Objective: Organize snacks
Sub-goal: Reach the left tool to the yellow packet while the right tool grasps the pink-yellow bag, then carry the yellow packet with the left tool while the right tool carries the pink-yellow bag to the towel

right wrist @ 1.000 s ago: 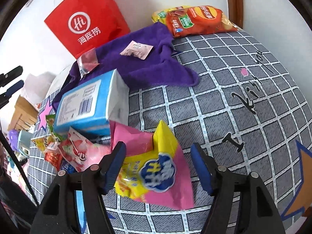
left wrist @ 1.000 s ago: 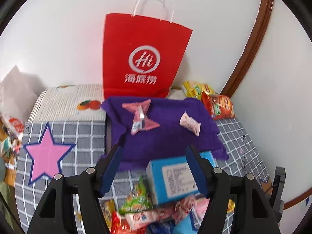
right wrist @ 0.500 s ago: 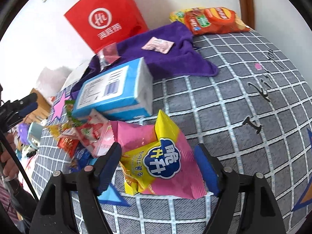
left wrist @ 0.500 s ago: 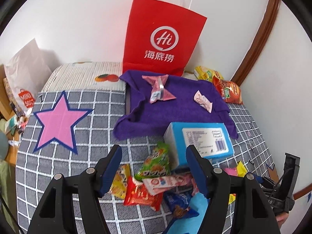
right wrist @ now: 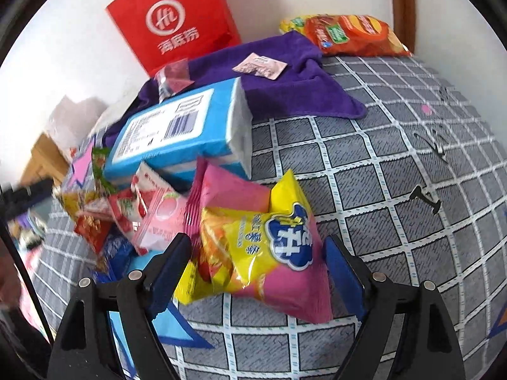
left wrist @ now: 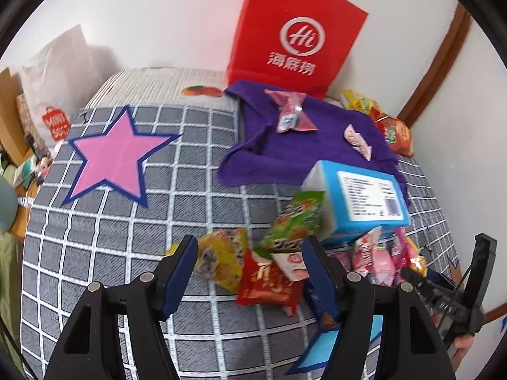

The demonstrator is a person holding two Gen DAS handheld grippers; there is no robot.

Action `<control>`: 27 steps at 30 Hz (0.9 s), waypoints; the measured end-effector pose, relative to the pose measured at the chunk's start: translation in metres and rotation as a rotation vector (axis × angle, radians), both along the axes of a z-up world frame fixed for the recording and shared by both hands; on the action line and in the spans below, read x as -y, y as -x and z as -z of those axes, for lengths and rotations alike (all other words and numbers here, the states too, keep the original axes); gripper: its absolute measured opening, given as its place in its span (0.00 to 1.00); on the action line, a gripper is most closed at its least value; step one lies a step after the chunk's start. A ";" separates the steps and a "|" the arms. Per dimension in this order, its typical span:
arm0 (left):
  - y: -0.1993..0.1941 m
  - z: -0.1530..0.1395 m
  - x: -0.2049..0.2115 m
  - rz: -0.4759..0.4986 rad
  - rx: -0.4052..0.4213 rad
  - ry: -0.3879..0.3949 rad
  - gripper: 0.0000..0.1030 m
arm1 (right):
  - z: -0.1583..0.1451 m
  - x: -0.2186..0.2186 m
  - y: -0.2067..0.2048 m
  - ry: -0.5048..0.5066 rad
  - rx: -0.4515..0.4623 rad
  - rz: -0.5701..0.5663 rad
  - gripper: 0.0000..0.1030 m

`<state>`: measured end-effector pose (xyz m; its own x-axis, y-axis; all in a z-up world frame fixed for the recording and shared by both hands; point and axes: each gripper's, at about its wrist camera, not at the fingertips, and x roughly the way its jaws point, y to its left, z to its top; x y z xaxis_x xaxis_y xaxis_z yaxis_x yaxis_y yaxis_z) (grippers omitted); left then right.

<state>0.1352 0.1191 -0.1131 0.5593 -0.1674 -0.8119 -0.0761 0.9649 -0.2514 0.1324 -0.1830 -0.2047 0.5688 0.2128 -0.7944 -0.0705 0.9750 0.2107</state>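
Left gripper [left wrist: 250, 261] hangs spread above blurred, perhaps overlapping, snack packets [left wrist: 269, 269].

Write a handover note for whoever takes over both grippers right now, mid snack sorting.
Left gripper: open, empty, over the yellow and red packets in the snack pile.
Right gripper: open, straddling the yellow-and-pink puffed snack bag, not closed.
Two small pink packets lie on the purple towel before the red paper bag; the blue tissue box sits by the pile.
Left: nearly the whole pile.

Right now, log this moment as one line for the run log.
left gripper: open, over red snack packet | right gripper: open, straddling yellow-pink chip bag | nothing gripped yet
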 end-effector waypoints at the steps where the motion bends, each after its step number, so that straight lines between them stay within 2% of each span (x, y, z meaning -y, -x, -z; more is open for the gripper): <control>1: 0.000 0.003 -0.002 -0.006 -0.007 0.001 0.64 | 0.002 0.002 -0.002 -0.015 -0.006 0.009 0.82; 4: 0.000 0.009 -0.007 -0.016 -0.020 0.004 0.64 | 0.006 0.009 -0.004 -0.073 -0.008 0.028 0.79; 10: -0.007 0.024 -0.005 -0.020 -0.051 -0.025 0.64 | 0.006 0.014 0.002 -0.087 0.033 0.037 0.62; 14: -0.013 0.039 -0.002 -0.025 -0.087 -0.054 0.64 | 0.006 0.016 0.005 -0.088 0.049 0.044 0.60; 19: -0.016 0.048 0.001 -0.033 -0.075 -0.096 0.64 | 0.005 0.011 0.007 -0.046 0.066 0.027 0.58; 22: -0.017 0.052 0.000 -0.034 -0.074 -0.110 0.56 | 0.003 0.008 0.008 -0.027 0.067 0.021 0.57; 27: -0.015 0.049 -0.011 -0.032 -0.057 -0.054 0.45 | 0.001 0.005 0.008 -0.001 0.064 0.018 0.56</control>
